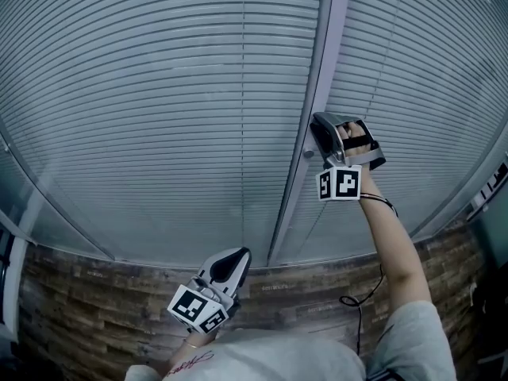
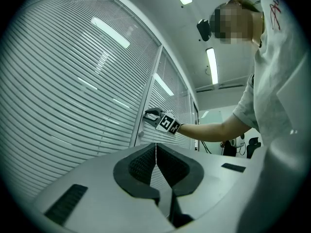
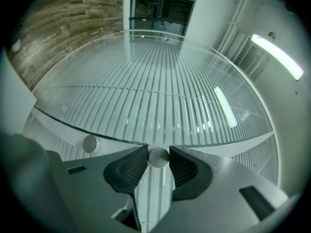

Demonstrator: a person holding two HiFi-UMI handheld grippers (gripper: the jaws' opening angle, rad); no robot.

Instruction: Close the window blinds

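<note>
Grey horizontal blinds (image 1: 159, 94) hang behind glass panes on both sides of a pale upright frame (image 1: 321, 62). My right gripper (image 1: 317, 122) reaches up to that frame and is shut on a small round metal knob (image 3: 158, 157), which sits between its dark pads (image 3: 130, 166). A second knob (image 3: 90, 143) sticks out of the frame just beside it, seen in the head view as the knob (image 1: 306, 154). My left gripper (image 1: 232, 255) hangs low, away from the glass, its jaws shut with nothing in them (image 2: 156, 152). From there the right gripper (image 2: 148, 114) shows at the frame.
A wood-plank floor (image 1: 95, 308) runs along the foot of the glass wall. A dark cable (image 1: 373, 284) hangs beside the right forearm. A dark doorway (image 3: 160, 11) shows at the far end of the partition. Ceiling strip lights (image 2: 212, 64) glow overhead.
</note>
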